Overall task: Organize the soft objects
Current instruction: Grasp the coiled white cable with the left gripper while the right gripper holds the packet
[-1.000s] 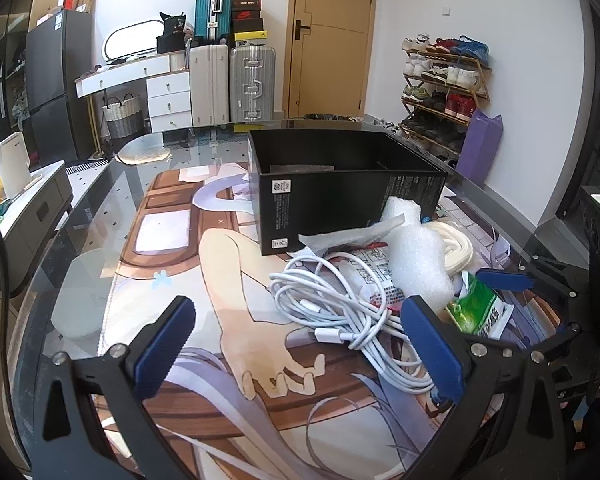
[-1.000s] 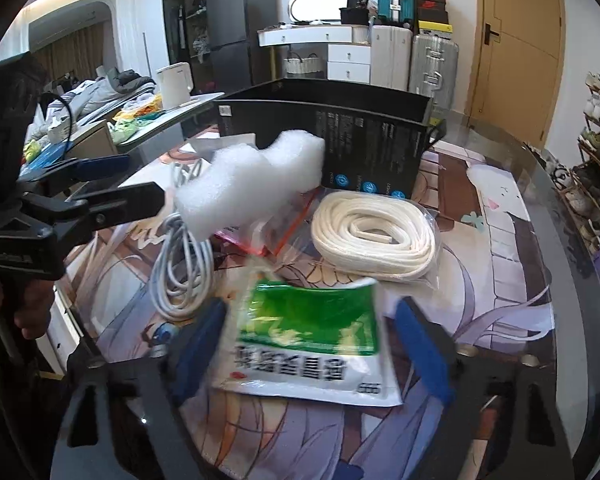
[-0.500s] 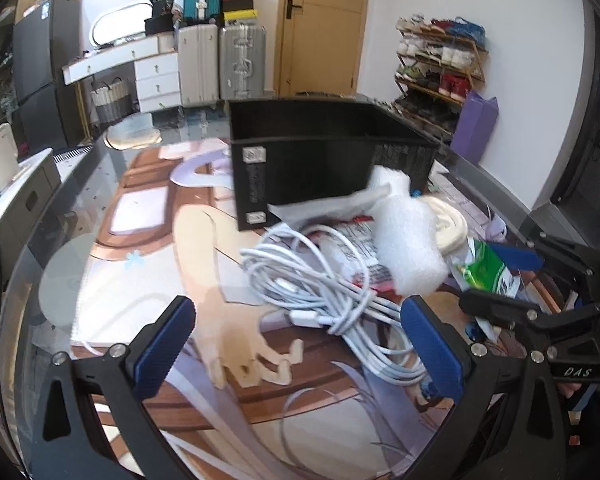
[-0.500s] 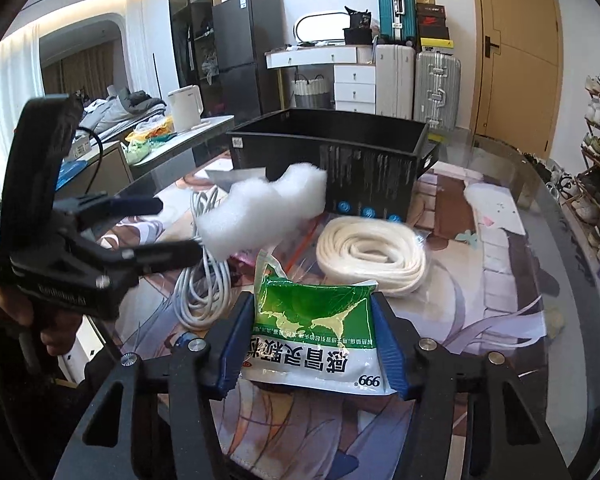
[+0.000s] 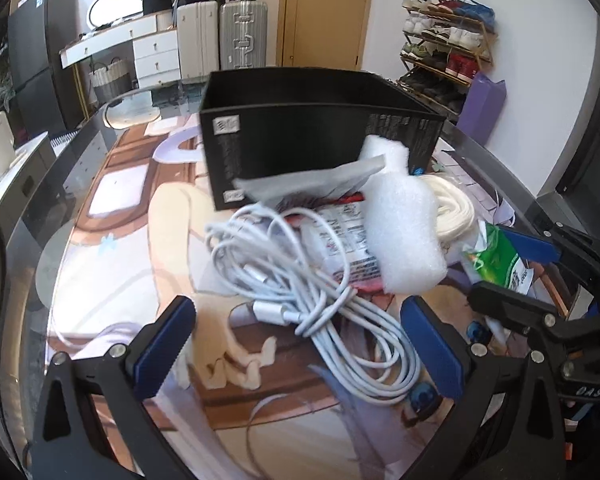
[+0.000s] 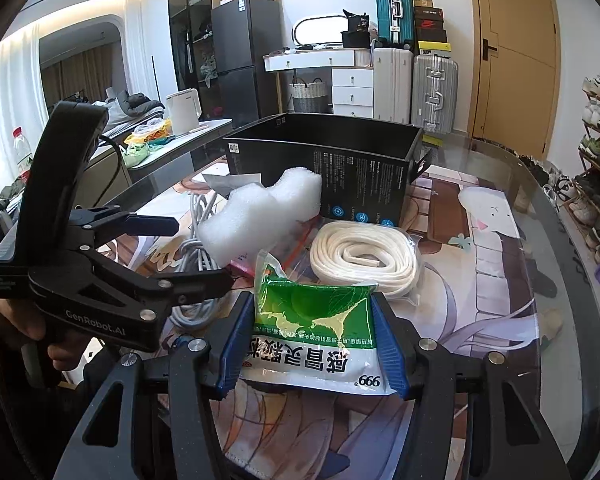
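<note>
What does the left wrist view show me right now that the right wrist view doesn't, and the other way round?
Only the left wrist view shows the left gripper open over the white cable bundle, and the red-and-white packet lying flat under the foam.

Only the right wrist view shows the right gripper shut on the green sachet, with the pads pressing both of its edges, and the whole cream rope coil.

Both show the black box, the white foam piece, the sachet and the other gripper.

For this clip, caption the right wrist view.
Right gripper shut on the green-and-white sachet, with foam, coiled cord and black box beyond.
</note>
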